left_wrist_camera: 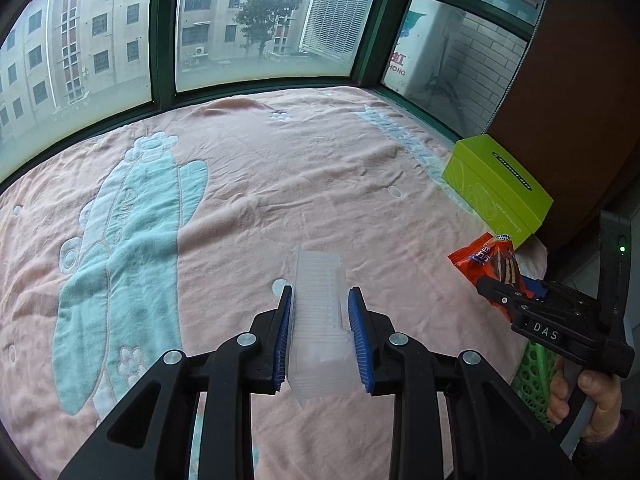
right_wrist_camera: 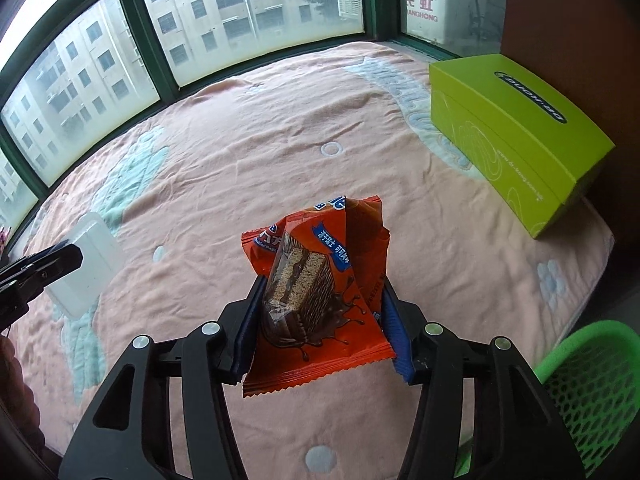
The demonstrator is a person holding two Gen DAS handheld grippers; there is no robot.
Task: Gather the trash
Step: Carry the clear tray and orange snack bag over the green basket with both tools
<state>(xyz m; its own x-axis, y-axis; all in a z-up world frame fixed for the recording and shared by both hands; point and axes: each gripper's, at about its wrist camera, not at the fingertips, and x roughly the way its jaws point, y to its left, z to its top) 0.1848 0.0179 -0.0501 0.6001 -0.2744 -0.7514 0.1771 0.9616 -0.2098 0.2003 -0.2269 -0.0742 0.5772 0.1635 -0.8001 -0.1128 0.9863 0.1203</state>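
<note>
Item 1: clear plastic tray (left_wrist_camera: 320, 320), ribbed, held between the blue fingers (left_wrist_camera: 280, 334) of my left gripper (left_wrist_camera: 320, 336); fingers closed on its two long sides, tray lifted off the pink blanket (left_wrist_camera: 248, 184) and sticking forward past the fingertips

Item 2: orange snack wrapper (right_wrist_camera: 316, 292), wafer printed on its face, clamped by my right gripper (right_wrist_camera: 320, 320); fingers pinch its lower half, upper half fans out loose above them, clear of the blanket

Item 3: green mesh basket (right_wrist_camera: 592, 392), low at the right edge, beside the right gripper; I judge this the bin for both pieces

Item 4: green box (right_wrist_camera: 516, 128), far right on the blanket, well apart from both grippers; not part of this step

Handling note: both items in hand, so I would carry the wrapper over the basket rim first, being nearest, and let go only once it is above the opening. I'd keep steady pressure on the tray; thin plastic may buckle or slip
</note>
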